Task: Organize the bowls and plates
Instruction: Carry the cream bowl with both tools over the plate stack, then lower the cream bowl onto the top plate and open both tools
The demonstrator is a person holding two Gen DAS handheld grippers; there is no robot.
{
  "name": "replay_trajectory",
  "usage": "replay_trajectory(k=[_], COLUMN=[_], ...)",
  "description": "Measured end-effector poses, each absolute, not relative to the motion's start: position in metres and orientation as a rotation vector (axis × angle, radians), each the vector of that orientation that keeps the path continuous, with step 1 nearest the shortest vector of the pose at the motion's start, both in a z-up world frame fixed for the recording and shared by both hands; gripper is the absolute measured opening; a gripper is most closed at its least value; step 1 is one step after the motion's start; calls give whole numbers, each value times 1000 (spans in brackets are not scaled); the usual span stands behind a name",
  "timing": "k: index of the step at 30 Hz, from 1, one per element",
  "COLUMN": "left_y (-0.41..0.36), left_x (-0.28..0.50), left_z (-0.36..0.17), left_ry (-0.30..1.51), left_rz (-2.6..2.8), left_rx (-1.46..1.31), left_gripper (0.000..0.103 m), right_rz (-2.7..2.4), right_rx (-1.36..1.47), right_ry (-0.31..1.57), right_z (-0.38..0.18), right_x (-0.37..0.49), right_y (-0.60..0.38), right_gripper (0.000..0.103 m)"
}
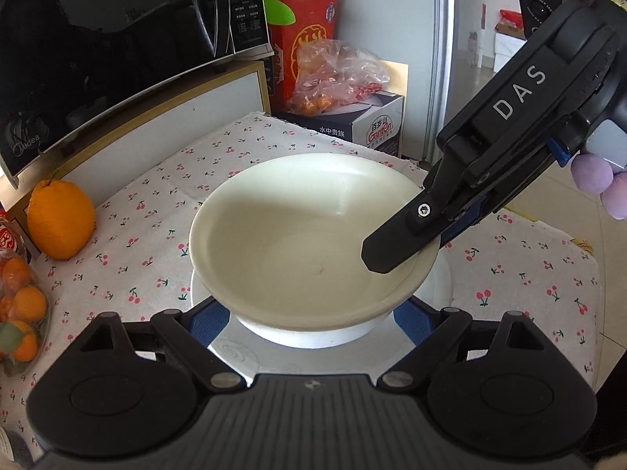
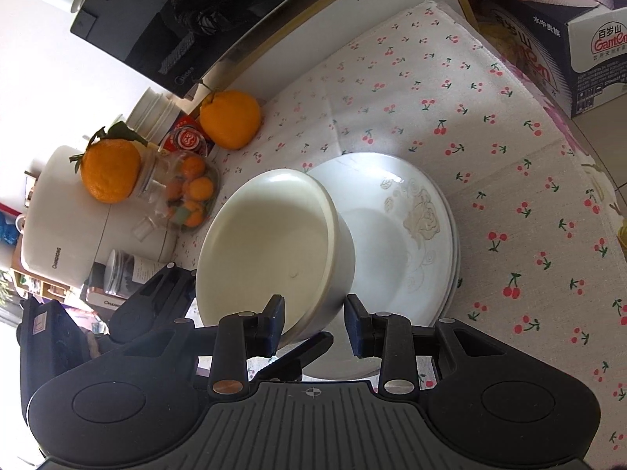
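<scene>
Cream bowl [image 2: 270, 243], seemingly pinched at its rim by the right tool [image 2: 313, 329], could slip onto the plate [image 2: 415, 235]; left tool [image 1: 309, 317] spread apart.

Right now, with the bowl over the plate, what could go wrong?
1. The right gripper pinches the bowl at one spot of its rim only; it could slip or tip onto the plate.
2. The bowl is off the plate's centre, so set down here it may rock.
</scene>
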State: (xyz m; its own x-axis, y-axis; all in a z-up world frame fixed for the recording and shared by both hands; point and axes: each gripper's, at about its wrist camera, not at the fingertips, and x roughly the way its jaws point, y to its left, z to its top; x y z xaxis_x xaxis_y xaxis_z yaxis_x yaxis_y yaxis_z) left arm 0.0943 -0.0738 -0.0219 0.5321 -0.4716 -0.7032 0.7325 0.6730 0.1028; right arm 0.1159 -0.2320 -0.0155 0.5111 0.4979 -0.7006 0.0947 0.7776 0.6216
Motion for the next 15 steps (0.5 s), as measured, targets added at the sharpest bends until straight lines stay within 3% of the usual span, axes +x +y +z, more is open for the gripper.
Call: replay_trajectory(k=[15], left_y=[-87], left_x=[98], left_z=[-35], left_ry=[736], left_rz=[-747], left_rx=[430], left_gripper=[86], right_rz=[219], right_rx=[653], right_ry=[1050], right_z=[-25], right_x=[122], right_y=[-244], right_gripper=[34])
